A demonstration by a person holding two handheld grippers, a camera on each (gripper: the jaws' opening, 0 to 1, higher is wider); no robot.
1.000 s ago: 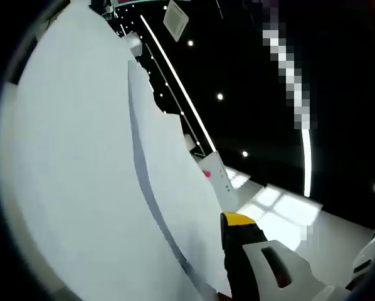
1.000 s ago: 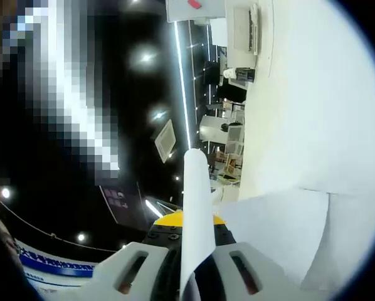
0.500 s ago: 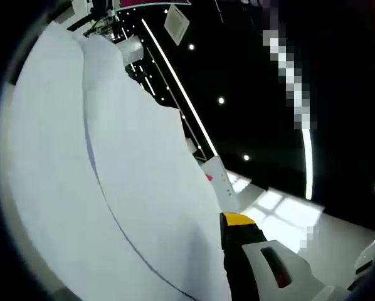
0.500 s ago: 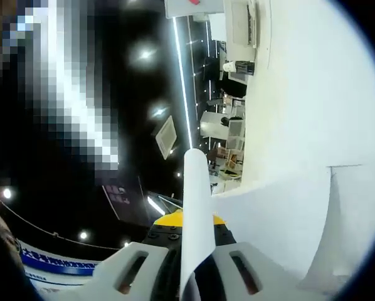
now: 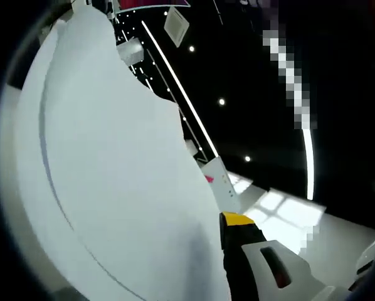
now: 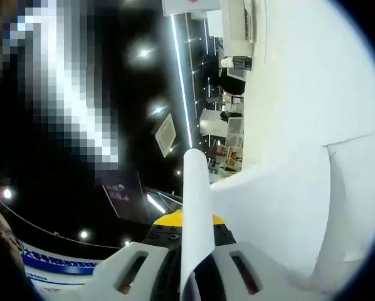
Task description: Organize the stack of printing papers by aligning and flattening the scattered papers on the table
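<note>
Right gripper [image 6: 186, 276]: jaws pinching edge of paper stack [image 6: 195, 207]; sheet edge rises straight up between jaws along gripper's axis; rest of sheets billow off to view's right, lifted, camera tilted toward dark ceiling with light strips [image 6: 180, 75]. Left gripper [image 5: 237, 263]: one jaw visible, yellow-tipped, pressed against paper stack [image 5: 112, 175]; other jaw hidden behind sheets, so grip state cannot be told; sheets curve away up-left from jaw. Judgement: stack held between both grippers, off table; next move turns on lowering edge-down to square sheets.
</note>
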